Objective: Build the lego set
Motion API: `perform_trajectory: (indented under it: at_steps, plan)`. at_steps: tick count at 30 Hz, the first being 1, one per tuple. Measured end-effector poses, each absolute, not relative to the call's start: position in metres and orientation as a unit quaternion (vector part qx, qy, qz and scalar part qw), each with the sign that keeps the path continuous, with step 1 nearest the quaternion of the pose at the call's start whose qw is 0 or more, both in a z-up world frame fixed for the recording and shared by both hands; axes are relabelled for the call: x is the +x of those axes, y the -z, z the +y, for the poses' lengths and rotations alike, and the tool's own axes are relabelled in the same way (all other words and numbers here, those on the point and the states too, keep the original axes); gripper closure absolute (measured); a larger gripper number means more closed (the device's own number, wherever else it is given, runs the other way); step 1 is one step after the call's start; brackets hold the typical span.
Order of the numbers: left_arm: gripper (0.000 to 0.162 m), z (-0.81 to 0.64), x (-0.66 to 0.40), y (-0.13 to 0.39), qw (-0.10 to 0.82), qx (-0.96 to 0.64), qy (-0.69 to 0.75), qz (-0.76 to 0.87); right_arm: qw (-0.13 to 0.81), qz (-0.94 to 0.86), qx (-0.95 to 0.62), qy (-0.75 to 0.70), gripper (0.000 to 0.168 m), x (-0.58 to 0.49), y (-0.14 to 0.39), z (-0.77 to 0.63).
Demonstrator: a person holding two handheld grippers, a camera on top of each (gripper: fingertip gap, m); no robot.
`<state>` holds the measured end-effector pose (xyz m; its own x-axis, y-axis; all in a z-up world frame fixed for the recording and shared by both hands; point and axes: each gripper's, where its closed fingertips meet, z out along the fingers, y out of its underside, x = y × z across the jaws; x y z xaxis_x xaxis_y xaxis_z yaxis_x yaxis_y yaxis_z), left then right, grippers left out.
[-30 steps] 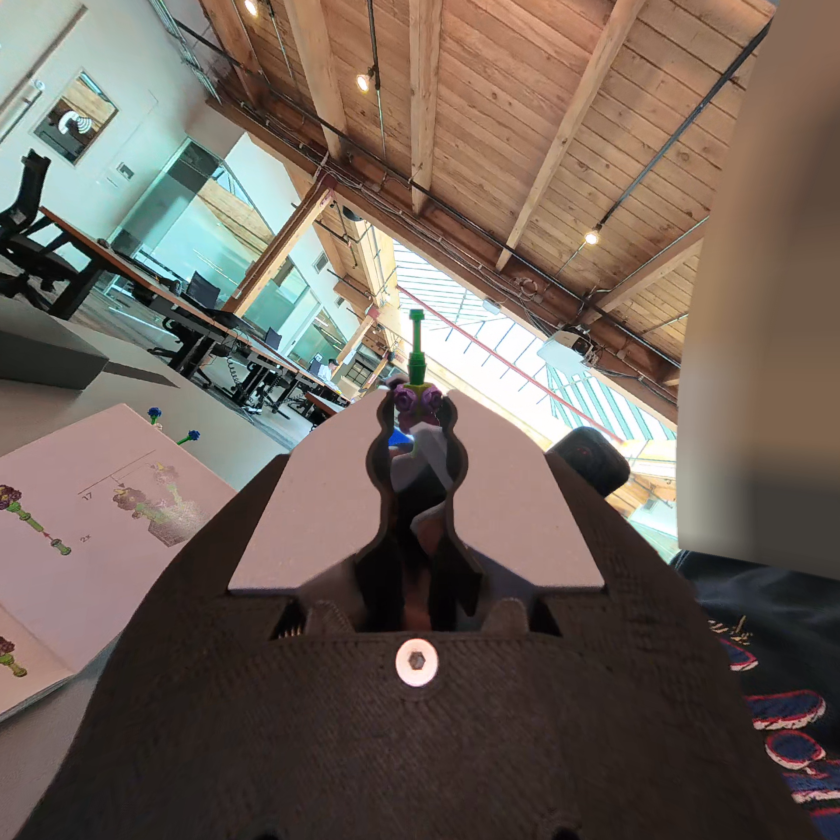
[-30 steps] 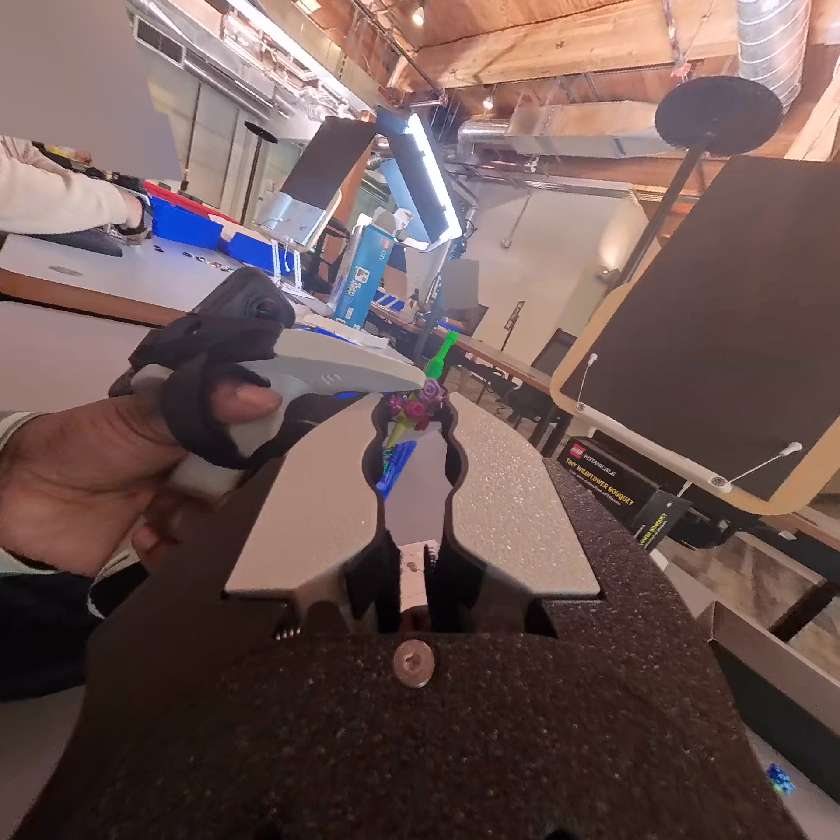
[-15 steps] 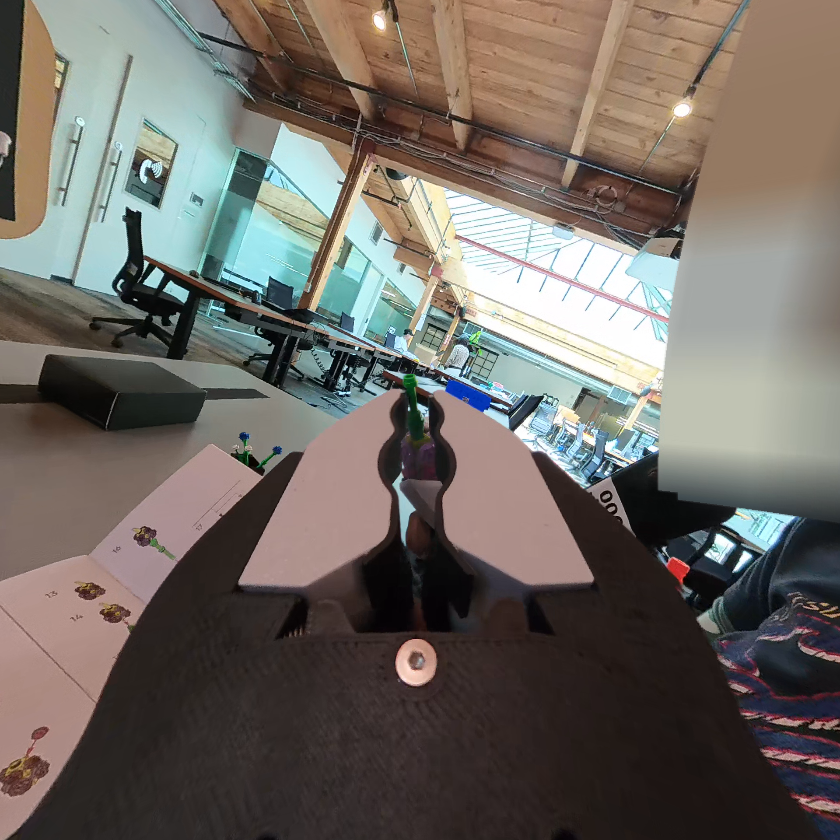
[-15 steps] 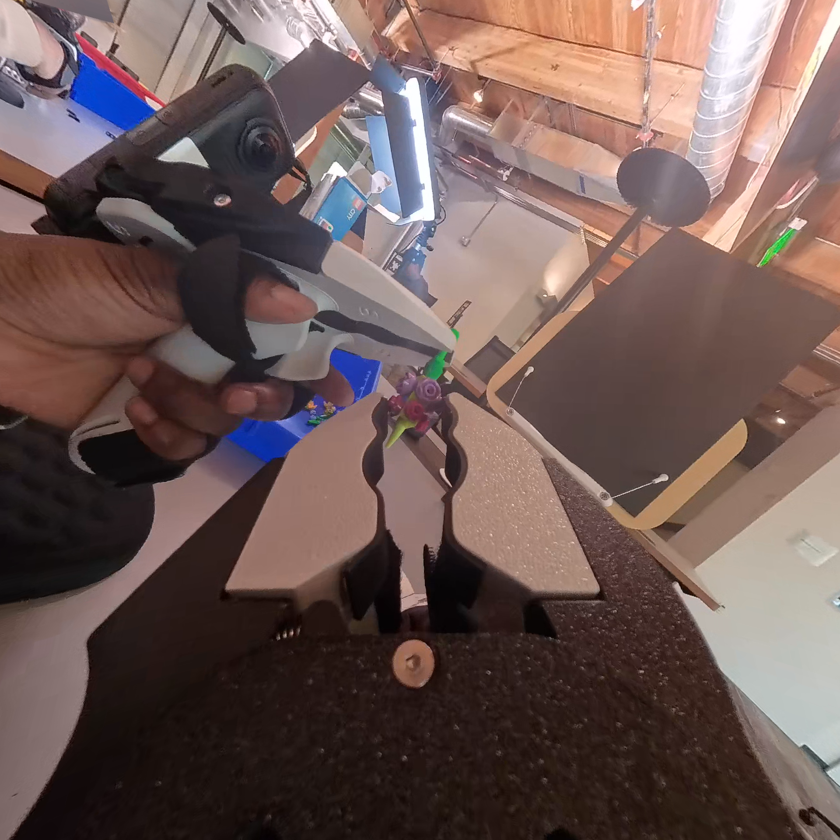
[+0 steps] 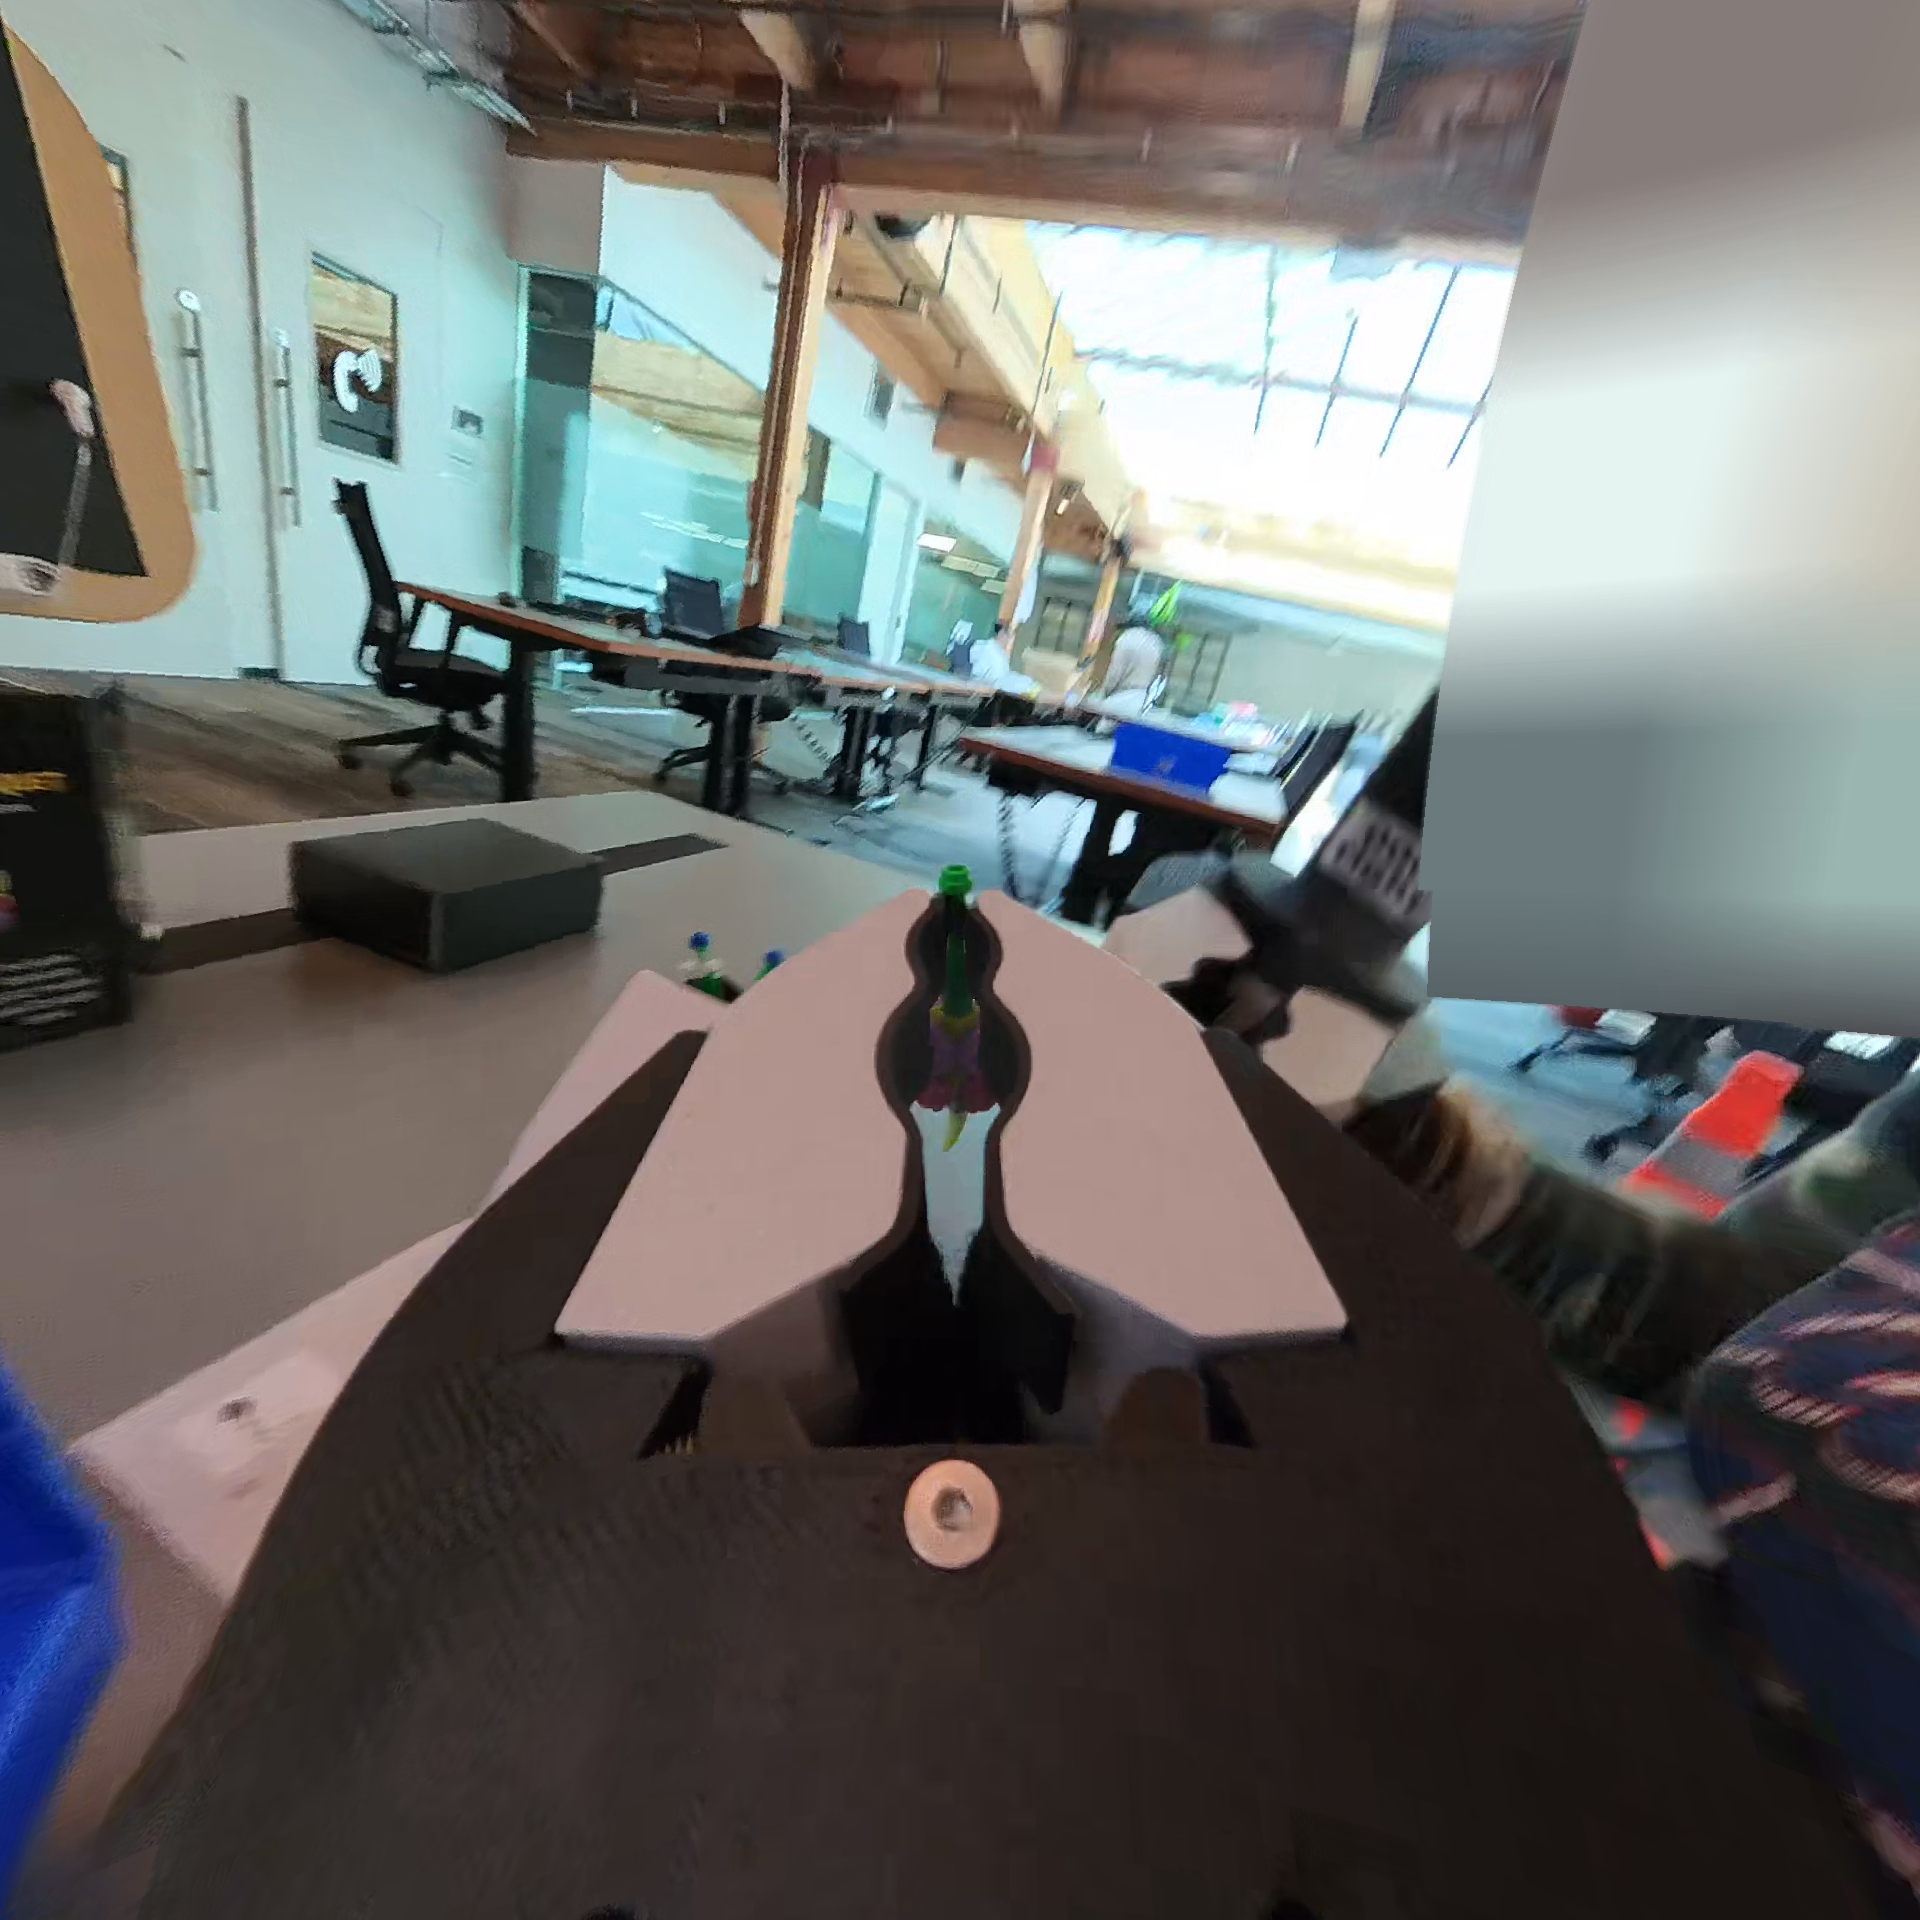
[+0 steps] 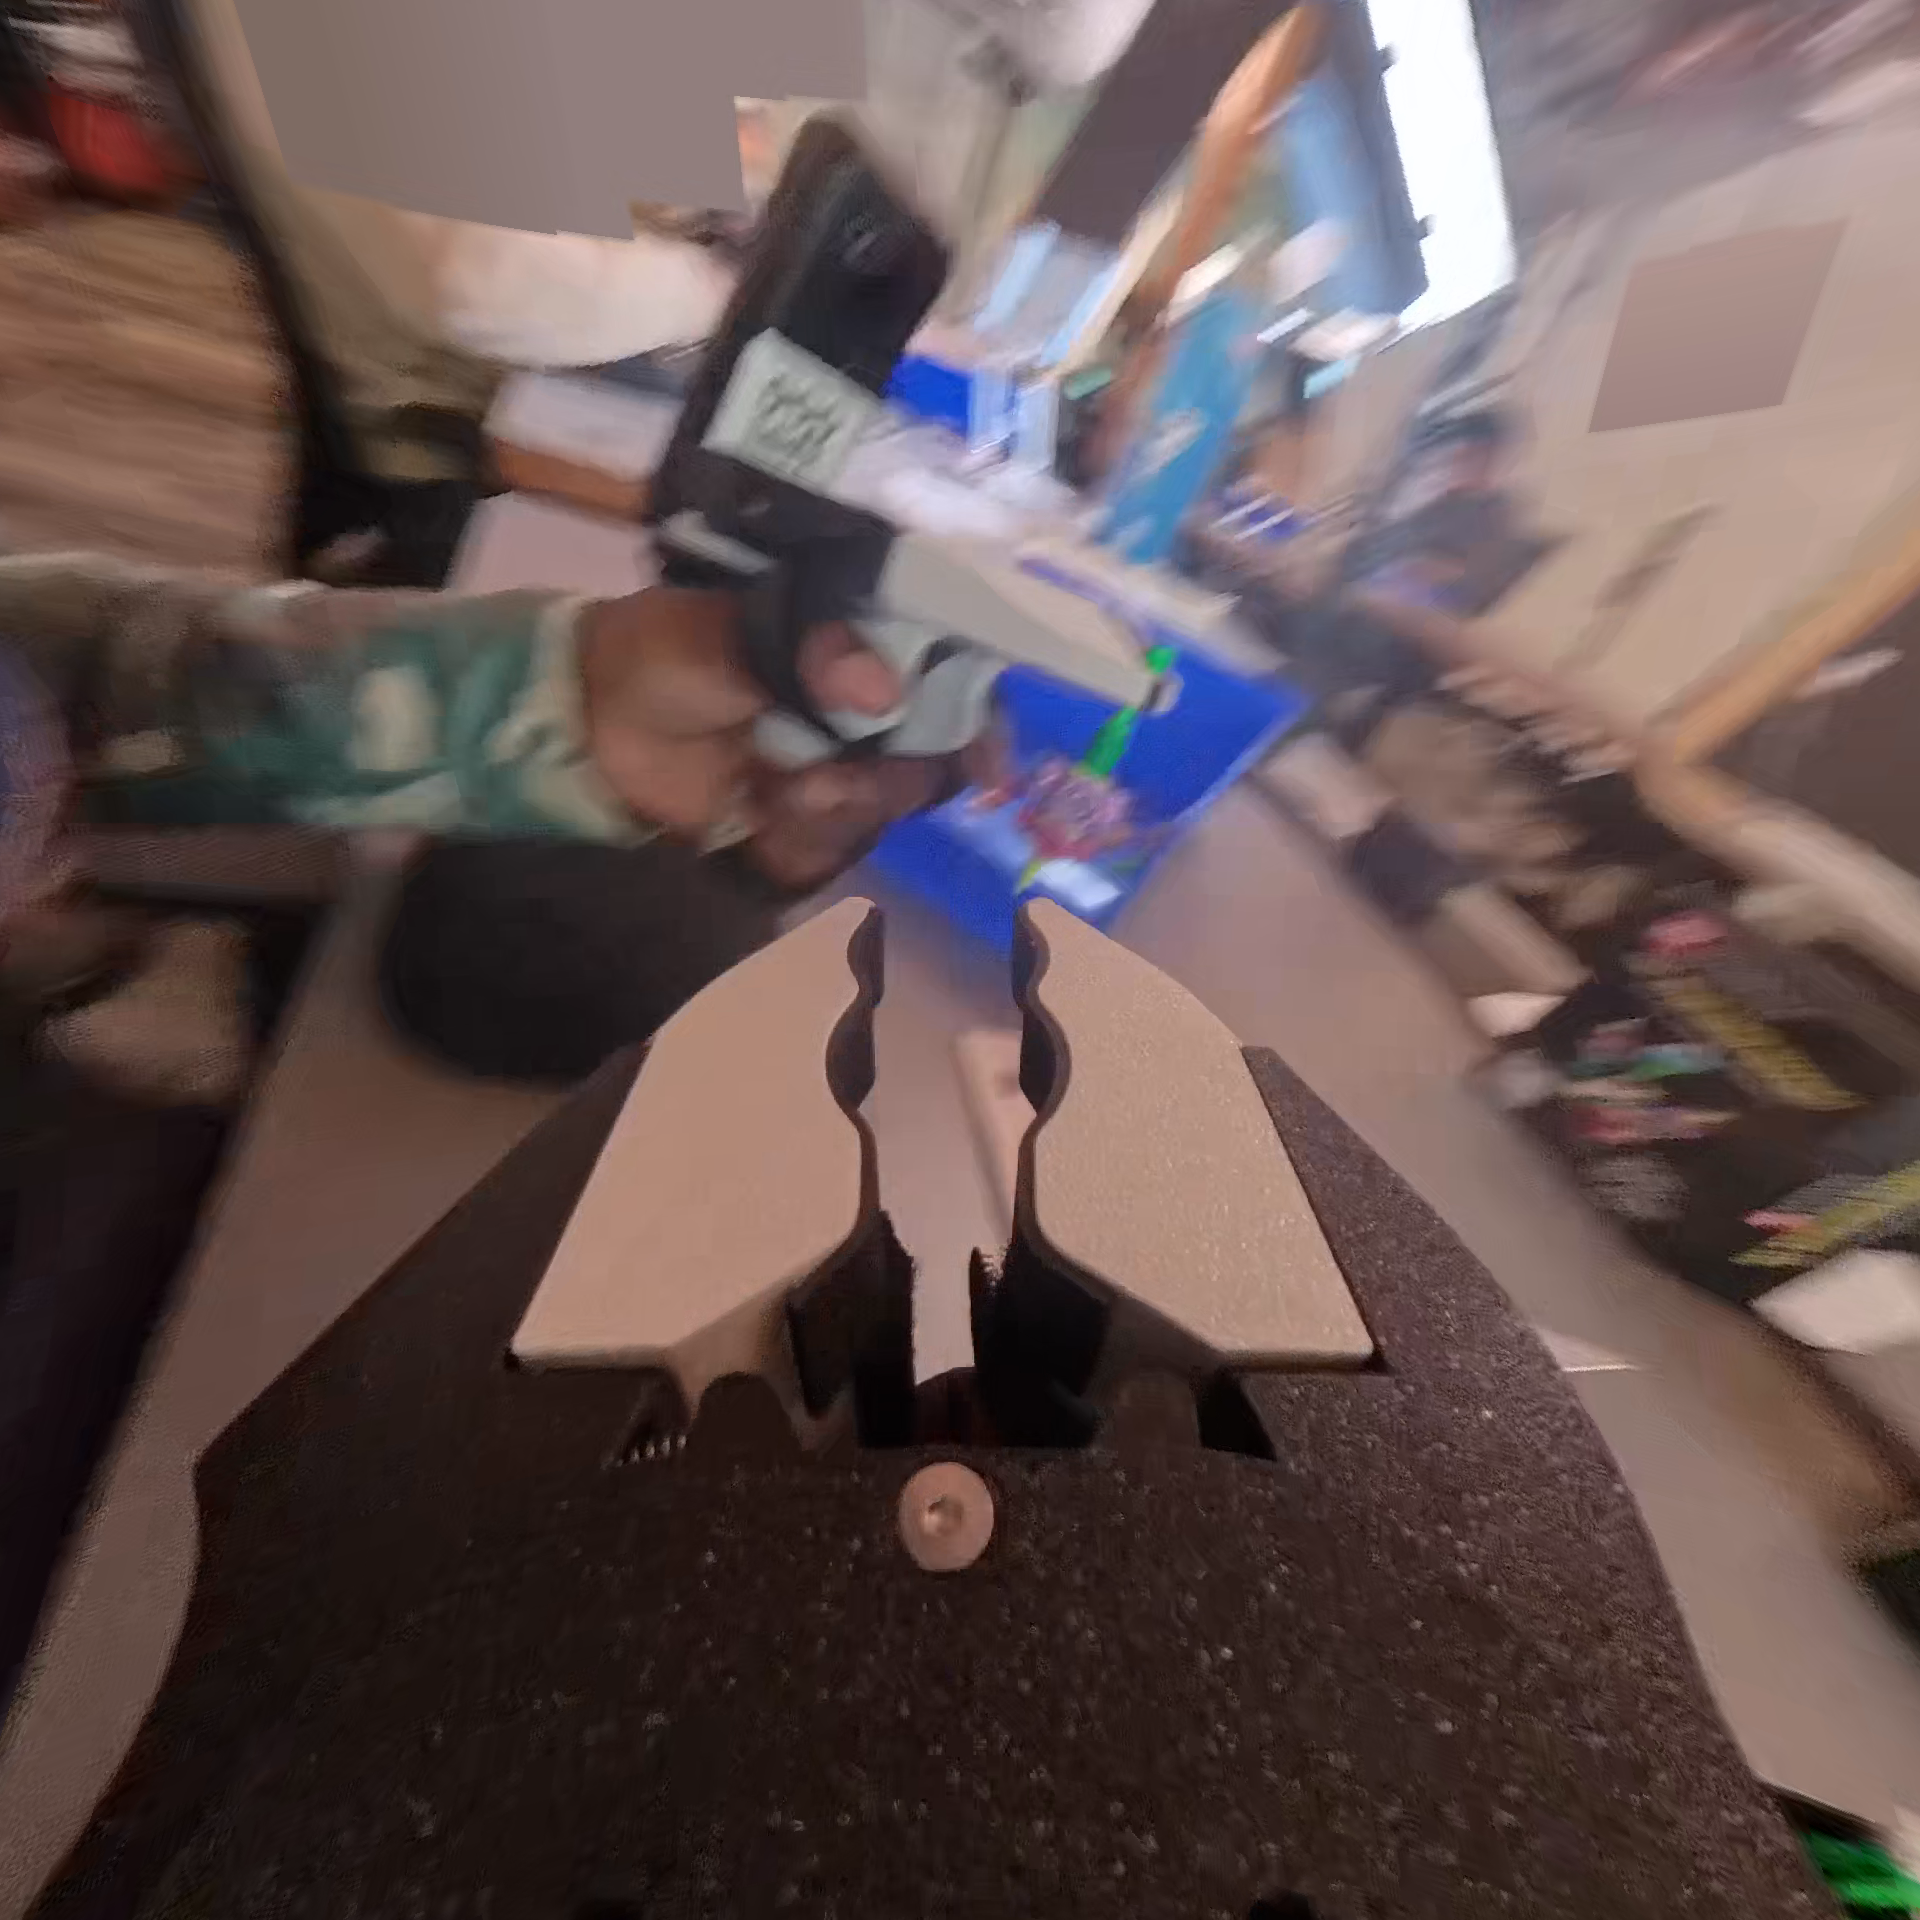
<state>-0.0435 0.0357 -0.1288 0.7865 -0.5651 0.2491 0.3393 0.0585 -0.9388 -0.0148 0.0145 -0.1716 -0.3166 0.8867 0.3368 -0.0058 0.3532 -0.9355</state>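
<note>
Right view badly motion-blurred. Flower [image 5: 954, 1049] clamped in left gripper [image 5: 956, 914], stem tip poking past fingertips, bloom inward. Right gripper [image 6: 948, 920] apart, empty, just short of flower [image 6: 1081, 800].

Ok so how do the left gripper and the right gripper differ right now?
The left gripper is shut on the green stem of the purple lego flower; the right gripper is open and empty. The flower hangs from the left gripper's tip, beyond the right gripper's tips rather than between them. Both share pale scalloped fingers on dark bodies.
</note>
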Motion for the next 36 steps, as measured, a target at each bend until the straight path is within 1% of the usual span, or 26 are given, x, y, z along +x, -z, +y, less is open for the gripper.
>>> perform_trajectory:
  at_steps: [2,4,6,9,15,17,19,20,24,26,28,30,33,36]
  plan:
    - [0.159,0.039,-0.052,0.144,0.718,-0.633,0.263,0.118,0.343,-0.753,-0.329,-0.455,0.148,0.004,0.202,0.007]
    - [0.159,0.039,-0.055,0.153,0.723,-0.627,0.264,0.123,0.221,-0.844,-0.306,-0.382,0.154,0.023,0.236,-0.001]
    - [0.159,0.039,-0.057,0.160,0.726,-0.618,0.281,0.109,0.165,-0.898,-0.271,-0.307,0.155,0.030,0.261,-0.002]
    - [0.159,0.036,-0.061,0.160,0.733,-0.610,0.286,0.097,0.119,-0.933,-0.235,-0.246,0.154,0.025,0.284,-0.002]
    - [0.159,0.033,-0.081,0.159,0.745,-0.601,0.285,0.056,0.078,-0.956,-0.205,-0.194,0.153,0.016,0.309,-0.004]
    - [0.159,0.032,-0.082,0.159,0.748,-0.601,0.278,0.057,0.074,-0.956,-0.206,-0.196,0.156,0.016,0.311,-0.006]
    - [0.159,0.032,-0.080,0.159,0.746,-0.601,0.280,0.060,0.063,-0.955,-0.213,-0.196,0.164,0.017,0.311,-0.008]
    - [0.159,0.032,-0.078,0.159,0.745,-0.600,0.285,0.061,0.060,-0.954,-0.219,-0.196,0.165,0.017,0.312,-0.009]
    - [0.159,0.031,-0.078,0.159,0.744,-0.600,0.290,0.057,0.088,-0.951,-0.224,-0.194,0.165,0.016,0.311,-0.006]
    - [0.159,0.032,-0.080,0.160,0.745,-0.601,0.284,0.055,0.107,-0.934,-0.269,-0.212,0.165,0.020,0.301,0.002]
    - [0.159,0.032,-0.081,0.161,0.744,-0.606,0.276,0.054,0.127,-0.901,-0.342,-0.235,0.165,0.034,0.280,0.020]
    - [0.159,0.033,-0.081,0.163,0.740,-0.613,0.273,0.052,0.147,-0.867,-0.424,-0.218,0.165,0.063,0.265,0.052]
    - [0.159,0.032,-0.078,0.160,0.739,-0.607,0.288,0.054,0.133,-0.827,-0.525,-0.152,0.165,0.122,0.267,0.087]
    - [0.159,0.032,-0.076,0.161,0.737,-0.608,0.290,0.056,0.114,-0.801,-0.571,-0.140,0.165,0.152,0.281,0.088]
